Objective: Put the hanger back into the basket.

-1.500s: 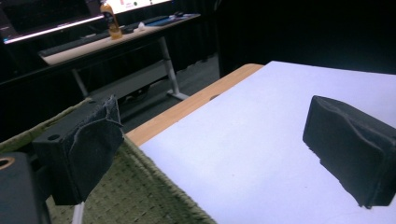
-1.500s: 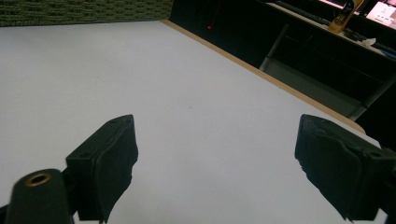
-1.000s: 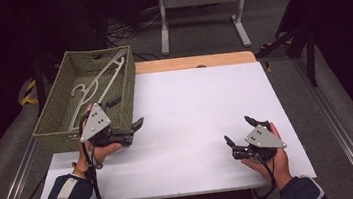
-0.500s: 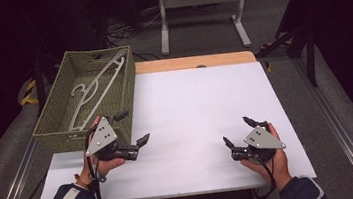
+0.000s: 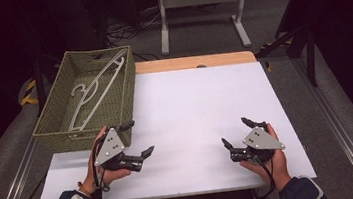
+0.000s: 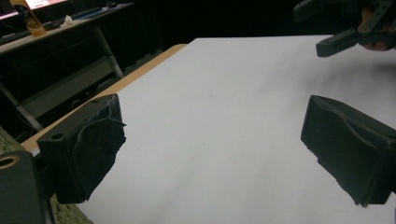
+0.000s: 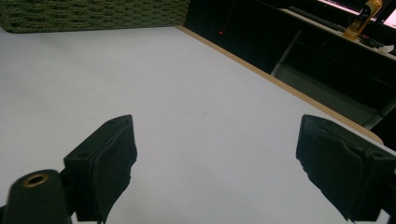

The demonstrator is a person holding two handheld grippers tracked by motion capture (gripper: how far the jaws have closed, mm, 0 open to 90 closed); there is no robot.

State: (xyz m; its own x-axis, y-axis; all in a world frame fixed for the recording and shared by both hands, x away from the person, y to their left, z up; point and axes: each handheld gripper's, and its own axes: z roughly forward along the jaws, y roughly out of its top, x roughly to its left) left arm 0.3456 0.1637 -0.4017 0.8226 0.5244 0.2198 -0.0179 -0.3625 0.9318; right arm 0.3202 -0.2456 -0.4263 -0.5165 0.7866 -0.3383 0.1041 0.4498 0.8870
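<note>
Now I hold both tongs low over the white desk [image 5: 200,107], each in one hand, and I take the basket [image 5: 56,124] as my landmark. The left tongs [image 5: 137,139] are just beside the basket's near right corner, with the jaws wide apart and nothing between them; in the left gripper view I see only bare white surface between the two black pads. The right tongs [image 5: 236,132] are well apart from the basket, far to its right at the near side of the desk, and their jaws are also wide apart and empty. In the left gripper view the right tongs [image 6: 348,28] appear at the upper right, farther off over the desk.

The basket is woven and green, and it stands at the desk's far left corner, partly over the edge. Inside it lie pale hangers [image 5: 94,89], with the hooks toward the middle of the basket. In the right gripper view the basket wall [image 7: 93,14] runs along the top left.
</note>
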